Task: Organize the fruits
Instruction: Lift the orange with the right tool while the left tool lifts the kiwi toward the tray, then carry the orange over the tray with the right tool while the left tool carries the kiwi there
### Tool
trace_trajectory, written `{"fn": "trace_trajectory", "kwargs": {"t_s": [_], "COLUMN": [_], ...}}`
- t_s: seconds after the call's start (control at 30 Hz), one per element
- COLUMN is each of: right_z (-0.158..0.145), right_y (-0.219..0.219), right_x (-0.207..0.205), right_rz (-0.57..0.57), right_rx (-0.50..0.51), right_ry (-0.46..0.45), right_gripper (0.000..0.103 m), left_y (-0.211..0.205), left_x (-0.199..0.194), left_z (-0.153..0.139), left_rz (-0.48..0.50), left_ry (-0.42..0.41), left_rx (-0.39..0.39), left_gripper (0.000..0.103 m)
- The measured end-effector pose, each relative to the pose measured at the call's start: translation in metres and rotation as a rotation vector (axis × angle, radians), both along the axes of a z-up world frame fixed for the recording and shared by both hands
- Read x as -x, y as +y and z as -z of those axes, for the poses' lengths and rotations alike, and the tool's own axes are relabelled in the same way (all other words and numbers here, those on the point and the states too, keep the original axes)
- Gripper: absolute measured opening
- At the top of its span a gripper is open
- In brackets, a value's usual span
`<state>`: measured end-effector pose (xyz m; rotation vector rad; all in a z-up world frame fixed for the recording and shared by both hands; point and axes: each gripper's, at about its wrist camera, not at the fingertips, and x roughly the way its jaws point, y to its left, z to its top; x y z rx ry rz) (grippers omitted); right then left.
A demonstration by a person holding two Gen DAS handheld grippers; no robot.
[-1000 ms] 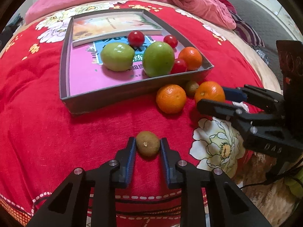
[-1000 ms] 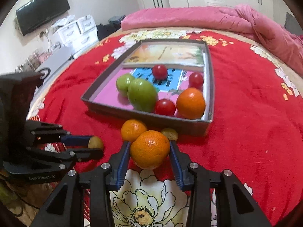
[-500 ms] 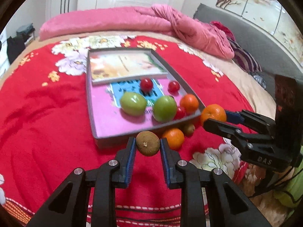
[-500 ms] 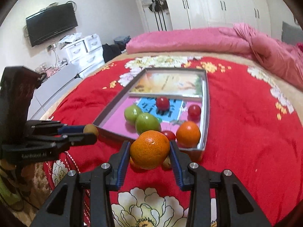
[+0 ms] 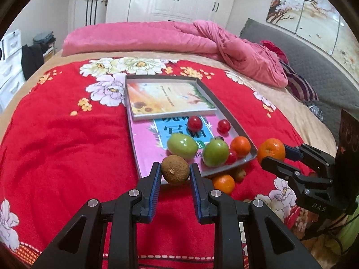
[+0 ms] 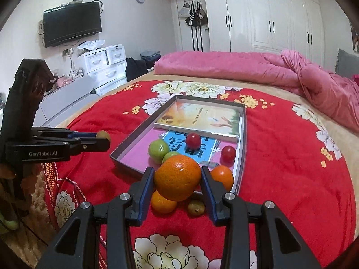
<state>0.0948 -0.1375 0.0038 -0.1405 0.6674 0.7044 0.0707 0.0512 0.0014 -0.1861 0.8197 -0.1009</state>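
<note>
Both tools loaded, fruit headed for the grey cardboard tray [image 5: 231, 116]

The left tool [image 5: 175, 174] clamps a brown fuzzy kiwi [image 5: 175, 172]; the right tool [image 6: 178, 182] clamps a round orange tangerine [image 6: 178, 177], both lifted just short of the tray ahead. Seven fruits already lie inside; judging by this, one more tangerine [image 6: 163, 202] and one small kiwi [image 6: 196, 207] below the right tool remain on the red floral bedspread [image 5: 67, 148].

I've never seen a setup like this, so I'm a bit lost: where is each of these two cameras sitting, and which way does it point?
Left wrist view: sits behind the left gripper, looking along its fingers over a kiwi to the grey tray; the right gripper shows at right.
Right wrist view: sits behind the right gripper, which holds an orange, facing the tray; the left gripper shows at left.
Shared: tray, red bedspread, fruit inside.
</note>
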Motion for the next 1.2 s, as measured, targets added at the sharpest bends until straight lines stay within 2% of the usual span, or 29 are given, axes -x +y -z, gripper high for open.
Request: {"fn": "trace_trajectory", "kwargs": {"t_s": [0.4, 0.93, 1.2], "right_z": [-0.003, -0.001, 0.006], "right_y": [-0.003, -0.016, -0.015], "right_x": [-0.015, -0.035, -0.039], "right_rz": [0.038, 0.114, 0.131], "right_rx": [0.006, 0.007, 0.041], "right_ry": [-0.033, -0.025, -0.022], "right_gripper": [0.041, 0.041, 0.041], "left_y": [0.009, 0.003, -0.001], "left_x": [-0.016, -0.036, -0.041], "left_z": [0.003, 0.026, 0.034], "left_rz": [-0.022, -0.016, -0.006], "left_ry": [-0.008, 0.045, 0.063], "left_rx": [0.017, 0.013, 0.008], "left_gripper": [0.026, 0.026, 0.026]}}
